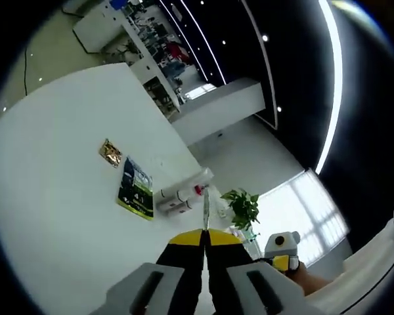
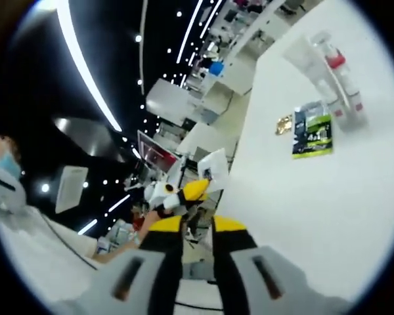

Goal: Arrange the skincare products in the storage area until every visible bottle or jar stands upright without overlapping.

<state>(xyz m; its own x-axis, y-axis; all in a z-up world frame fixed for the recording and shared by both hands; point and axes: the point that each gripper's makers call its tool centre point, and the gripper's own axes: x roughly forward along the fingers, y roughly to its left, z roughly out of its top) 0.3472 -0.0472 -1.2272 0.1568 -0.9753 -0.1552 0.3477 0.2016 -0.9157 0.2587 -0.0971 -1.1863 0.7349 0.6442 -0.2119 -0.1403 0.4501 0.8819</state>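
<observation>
Two white bottles [image 1: 177, 199] lie on their sides on the white table [image 1: 59, 197], one with a red cap [image 1: 198, 190]; the right gripper view shows the bottles [image 2: 338, 88] too. A green-and-black packet [image 1: 135, 189] and a small gold sachet [image 1: 109, 153] lie flat beside them. My left gripper [image 1: 205, 235] is held above the table, shut on a thin flat white packet [image 1: 206, 207] seen edge-on. My right gripper [image 2: 197, 226] is open, with nothing between its jaws, off the table's edge. The left gripper [image 2: 196, 189] holds the white packet [image 2: 214, 169] there.
In the left gripper view a potted green plant [image 1: 243, 207] stands past the table's far edge, and a hand holds the right gripper [image 1: 282, 252] beside it. White desks and shelving [image 1: 151, 59] fill the room beyond. The green packet [image 2: 312, 134] and gold sachet [image 2: 284, 125] lie mid-table.
</observation>
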